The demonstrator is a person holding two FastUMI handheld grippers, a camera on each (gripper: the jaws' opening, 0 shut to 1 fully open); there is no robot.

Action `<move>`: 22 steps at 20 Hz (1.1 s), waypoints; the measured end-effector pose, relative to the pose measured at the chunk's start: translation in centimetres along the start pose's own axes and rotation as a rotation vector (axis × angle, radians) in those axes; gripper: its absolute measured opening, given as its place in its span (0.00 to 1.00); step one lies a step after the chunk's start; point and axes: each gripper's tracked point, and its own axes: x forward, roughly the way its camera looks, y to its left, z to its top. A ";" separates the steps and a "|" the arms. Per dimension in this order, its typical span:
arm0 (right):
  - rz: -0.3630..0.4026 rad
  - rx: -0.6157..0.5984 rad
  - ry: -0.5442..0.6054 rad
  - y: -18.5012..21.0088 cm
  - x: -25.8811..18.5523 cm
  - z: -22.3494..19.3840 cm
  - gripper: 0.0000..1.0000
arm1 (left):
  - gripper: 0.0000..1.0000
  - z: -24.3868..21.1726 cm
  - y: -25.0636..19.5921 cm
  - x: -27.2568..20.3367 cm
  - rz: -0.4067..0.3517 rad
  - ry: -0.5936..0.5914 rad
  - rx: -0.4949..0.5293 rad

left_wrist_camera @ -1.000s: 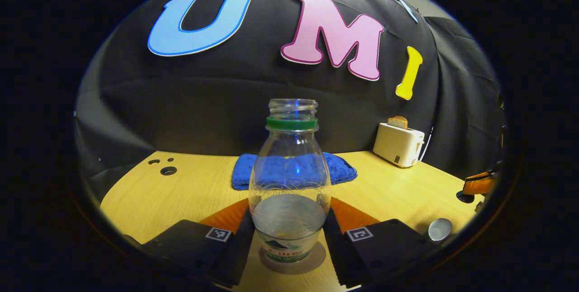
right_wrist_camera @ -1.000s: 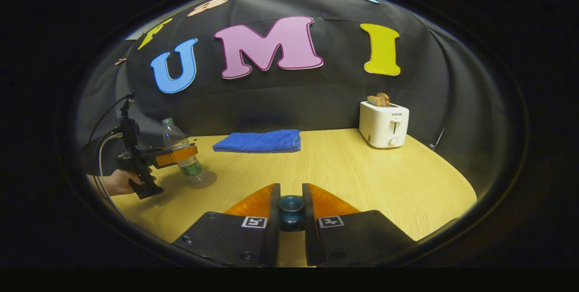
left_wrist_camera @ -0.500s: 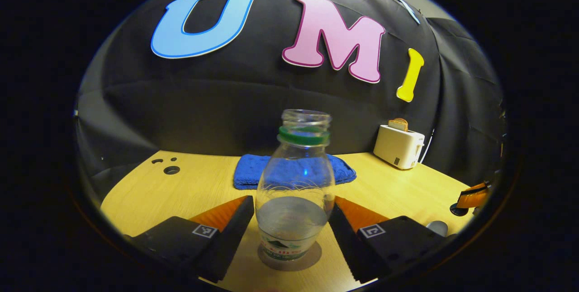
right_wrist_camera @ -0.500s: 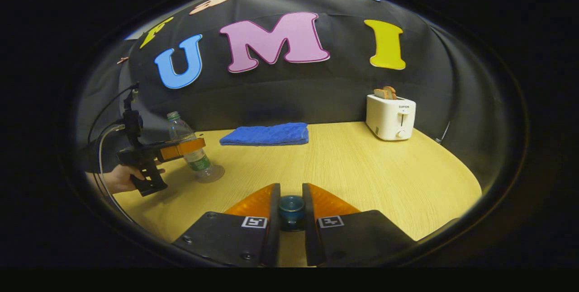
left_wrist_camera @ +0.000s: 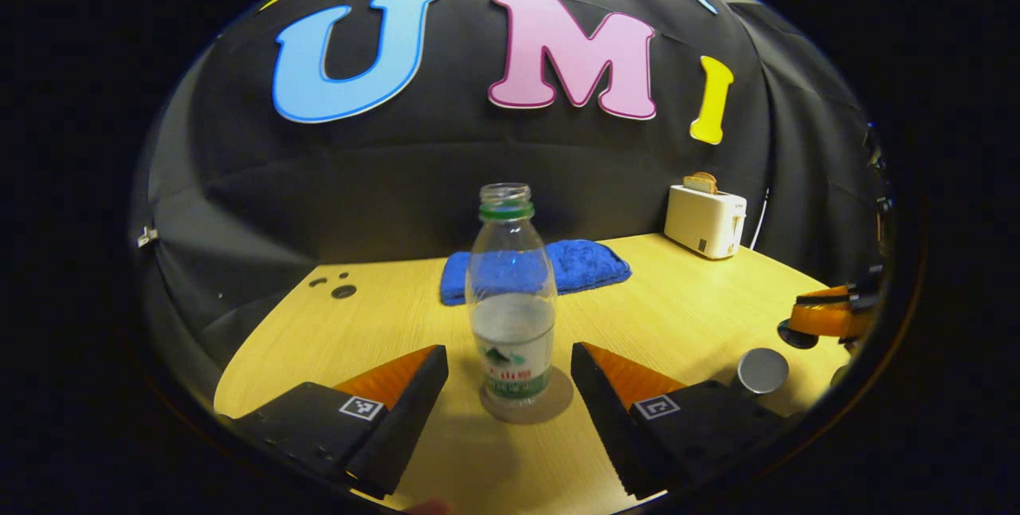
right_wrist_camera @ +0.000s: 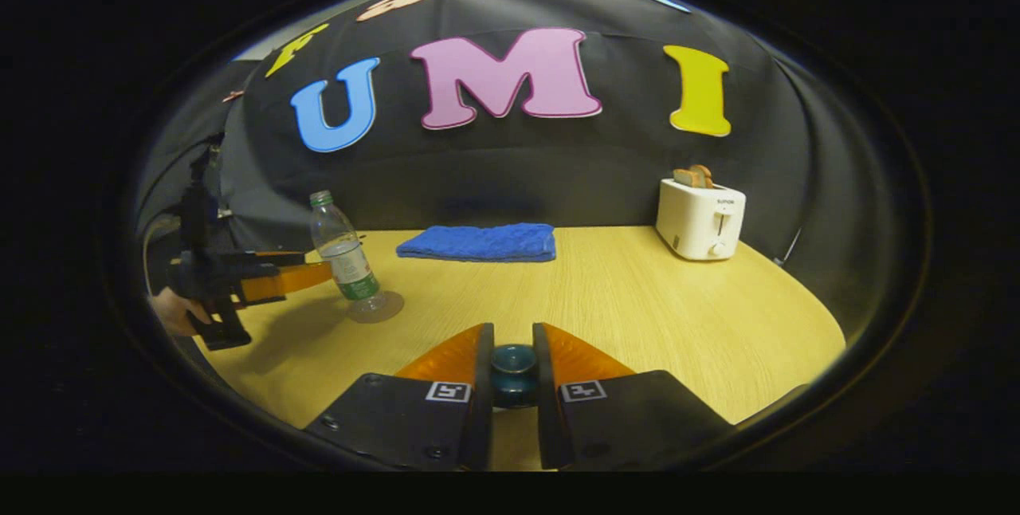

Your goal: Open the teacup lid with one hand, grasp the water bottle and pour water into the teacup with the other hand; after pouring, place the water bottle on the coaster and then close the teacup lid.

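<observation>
My left gripper (left_wrist_camera: 508, 387) stands spread, the water bottle (left_wrist_camera: 511, 300) upright on its coaster (left_wrist_camera: 558, 407) just ahead, while my right gripper (right_wrist_camera: 512, 375) pinches the teacup lid (right_wrist_camera: 512, 363) for closing.

From my seat I can read no word or number. The water bottle (left_wrist_camera: 511, 316) wears a green-and-white label (left_wrist_camera: 512, 359) with a mountain picture, its print too small to read. The toaster (right_wrist_camera: 700, 218), far right of the bottle, bears a tiny unreadable mark. The left gripper (left_wrist_camera: 508, 354) and right gripper (right_wrist_camera: 512, 336) carry square black-and-white code tags (left_wrist_camera: 362, 407).
</observation>
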 end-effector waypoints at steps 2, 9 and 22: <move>0.025 -0.021 -0.021 1.2 0.4 -0.3 0.26 | 0.98 -0.8 0.1 -2.4 0.020 0.018 -0.090; 0.047 -0.071 -0.001 2.7 2.1 -3.1 0.21 | 0.96 -2.4 2.8 -7.6 0.098 0.041 -0.142; 0.042 -0.071 0.002 3.0 1.5 -3.2 0.78 | 0.95 -2.6 -0.5 -8.6 0.071 0.076 -0.174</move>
